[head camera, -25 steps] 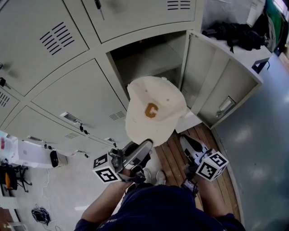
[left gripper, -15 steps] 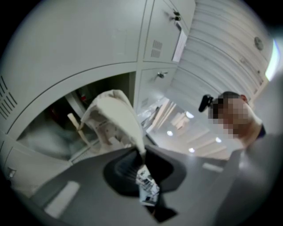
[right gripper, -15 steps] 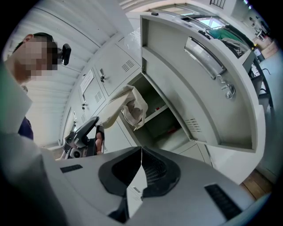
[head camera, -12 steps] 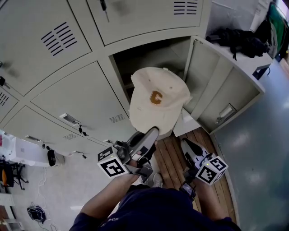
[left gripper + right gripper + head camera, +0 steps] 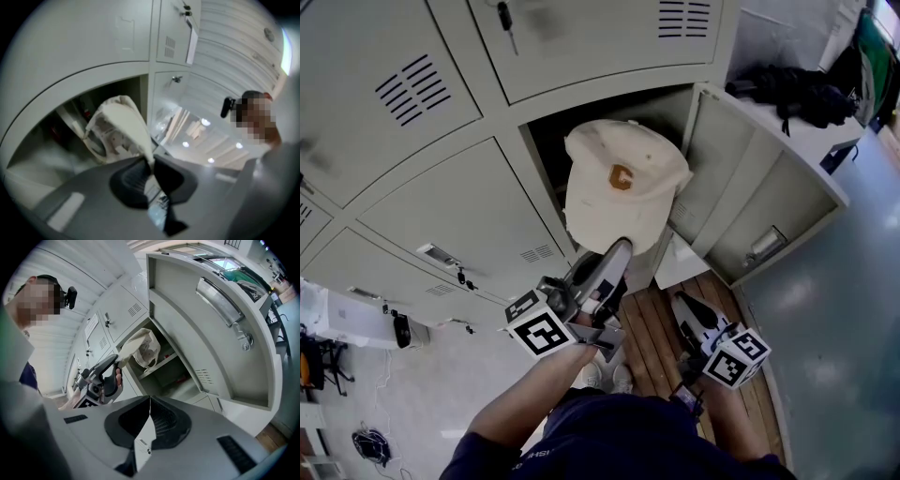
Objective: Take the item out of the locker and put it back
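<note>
A cream cap [image 5: 623,183] with an orange letter on its front hangs by its brim from my left gripper [image 5: 619,251], which is shut on the brim's edge. The cap sits right at the mouth of the open locker compartment [image 5: 546,141], partly covering it. In the left gripper view the cap [image 5: 119,129] shows its inside, with the dark compartment [image 5: 61,136] behind it. The right gripper view shows the cap [image 5: 143,348] level with the inner shelf [image 5: 164,363]. My right gripper [image 5: 686,314] stays low by the door, shut and holding nothing [image 5: 150,401].
The locker door [image 5: 769,187] stands swung open to the right, with its handle [image 5: 220,298] close to my right gripper. A black bag [image 5: 787,80] lies on top of the low locker. Neighbouring doors are shut, one with a key [image 5: 504,19]. Wooden boards [image 5: 661,328] lie below.
My left gripper has carried the cap up and forward, from in front of the locker to the compartment's mouth. The right gripper has stayed where it was.
</note>
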Tool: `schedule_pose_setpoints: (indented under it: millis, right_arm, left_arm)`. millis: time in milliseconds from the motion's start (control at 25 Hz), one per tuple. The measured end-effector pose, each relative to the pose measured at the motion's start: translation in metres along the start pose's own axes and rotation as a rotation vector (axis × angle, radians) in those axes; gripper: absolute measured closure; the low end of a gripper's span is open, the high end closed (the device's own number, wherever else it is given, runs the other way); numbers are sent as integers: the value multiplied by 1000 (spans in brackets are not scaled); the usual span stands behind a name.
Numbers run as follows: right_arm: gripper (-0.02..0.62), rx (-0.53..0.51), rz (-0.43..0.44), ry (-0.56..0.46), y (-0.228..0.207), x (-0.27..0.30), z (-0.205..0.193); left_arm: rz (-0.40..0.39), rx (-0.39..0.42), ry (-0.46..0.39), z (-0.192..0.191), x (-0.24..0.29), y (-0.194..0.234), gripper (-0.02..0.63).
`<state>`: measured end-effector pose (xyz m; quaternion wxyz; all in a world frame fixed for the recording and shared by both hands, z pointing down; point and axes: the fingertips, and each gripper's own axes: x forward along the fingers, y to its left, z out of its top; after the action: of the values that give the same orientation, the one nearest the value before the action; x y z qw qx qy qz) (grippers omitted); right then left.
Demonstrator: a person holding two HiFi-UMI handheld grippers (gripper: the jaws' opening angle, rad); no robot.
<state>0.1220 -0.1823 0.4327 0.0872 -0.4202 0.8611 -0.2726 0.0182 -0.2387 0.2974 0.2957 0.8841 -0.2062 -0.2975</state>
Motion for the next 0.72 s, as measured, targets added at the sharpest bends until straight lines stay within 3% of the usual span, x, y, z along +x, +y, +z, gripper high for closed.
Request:
schedule_pose_setpoints:
  millis: [720]
  right_arm:
    - [589, -5, 4, 33, -6, 0, -1]
  left_arm:
    - [135, 15, -143, 38, 72, 67, 584]
